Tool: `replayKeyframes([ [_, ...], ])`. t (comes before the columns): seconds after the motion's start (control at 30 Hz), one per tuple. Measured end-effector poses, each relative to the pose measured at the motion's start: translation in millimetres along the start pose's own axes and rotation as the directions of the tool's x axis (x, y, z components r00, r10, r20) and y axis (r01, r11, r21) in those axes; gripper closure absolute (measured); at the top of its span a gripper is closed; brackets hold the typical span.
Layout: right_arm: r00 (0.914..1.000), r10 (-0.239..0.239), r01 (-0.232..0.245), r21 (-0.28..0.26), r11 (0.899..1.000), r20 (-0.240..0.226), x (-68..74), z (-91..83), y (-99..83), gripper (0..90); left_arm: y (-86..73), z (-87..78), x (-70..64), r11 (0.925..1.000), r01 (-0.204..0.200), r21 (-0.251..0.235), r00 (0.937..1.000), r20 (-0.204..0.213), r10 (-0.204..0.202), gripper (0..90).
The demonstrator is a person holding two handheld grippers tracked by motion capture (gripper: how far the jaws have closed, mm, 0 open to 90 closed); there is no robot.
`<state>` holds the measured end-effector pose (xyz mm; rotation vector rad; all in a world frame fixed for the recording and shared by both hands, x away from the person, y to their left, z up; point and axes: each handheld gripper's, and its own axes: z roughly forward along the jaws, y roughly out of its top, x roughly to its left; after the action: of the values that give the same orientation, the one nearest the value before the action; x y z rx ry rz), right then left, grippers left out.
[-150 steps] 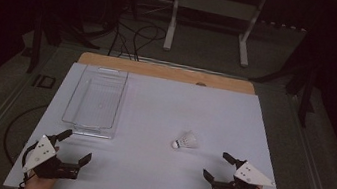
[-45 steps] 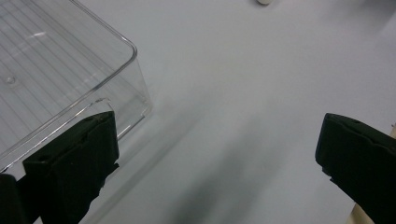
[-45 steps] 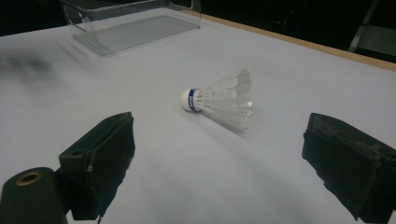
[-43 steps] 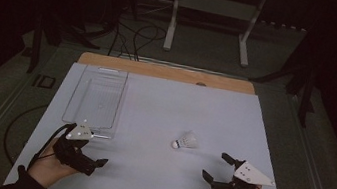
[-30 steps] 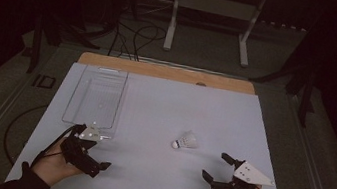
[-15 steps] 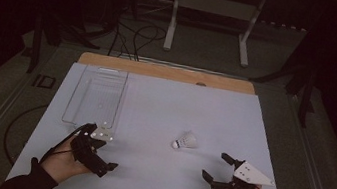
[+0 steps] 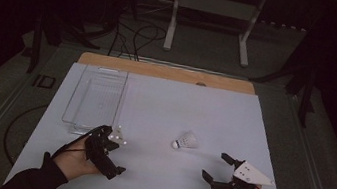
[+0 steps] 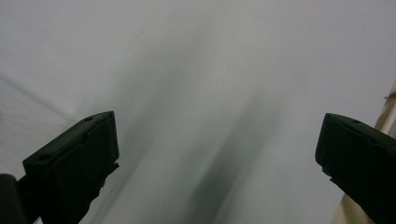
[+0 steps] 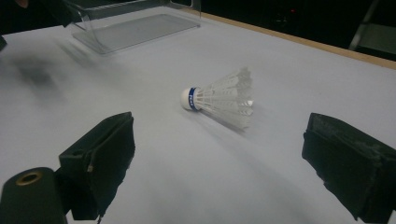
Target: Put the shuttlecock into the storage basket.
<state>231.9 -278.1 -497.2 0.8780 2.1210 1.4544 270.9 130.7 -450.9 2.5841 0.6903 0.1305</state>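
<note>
Here the shuttlecock (image 7: 185, 141) lies on its side on the white desk (image 7: 195, 103), between the two hands and nearer to the right one, so it is easy to reach from there. The right hand-held gripper (image 7: 216, 173) rests low on the desk with its jaws wide apart and empty, pointed at the shuttlecock. The left hand-held gripper (image 7: 108, 150), also wide open and holding nothing, hovers just beside the clear tray (image 7: 97, 95), which probably waits as the place to put it.
</note>
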Motion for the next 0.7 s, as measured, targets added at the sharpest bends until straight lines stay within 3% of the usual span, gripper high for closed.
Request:
replayKeyframes([
  [0.13, 1.0000, -0.001, 0.001, 0.002, 1.000, 0.000, 0.1, 0.3, 0.0, 9.0, 6.8, 5.6, 0.2, 0.9997, -0.008, 0.025, 0.9999, 0.007, 0.007, 0.0],
  [0.27, 1.0000, -0.001, 0.001, 0.004, 1.000, 0.000, 0.0, 0.2, 0.0, 9.0, 14.1, 6.9, 2.0, 0.9991, 0.034, 0.024, 0.9994, 0.001, -0.034, 0.0],
  [0.4, 1.0000, -0.003, 0.003, 0.004, 1.000, 0.001, -0.2, 0.6, -0.2, 9.1, 21.3, 11.3, -1.2, 0.9984, 0.001, 0.056, 0.9999, 0.016, -0.002, 0.0],
  [0.7, 1.0000, -0.004, 0.003, 0.007, 1.000, 0.003, -0.3, 0.6, -0.3, 9.1, 36.5, 23.8, -2.5, 0.9931, -0.029, 0.114, 0.9982, 0.056, 0.023, 0.0],
])
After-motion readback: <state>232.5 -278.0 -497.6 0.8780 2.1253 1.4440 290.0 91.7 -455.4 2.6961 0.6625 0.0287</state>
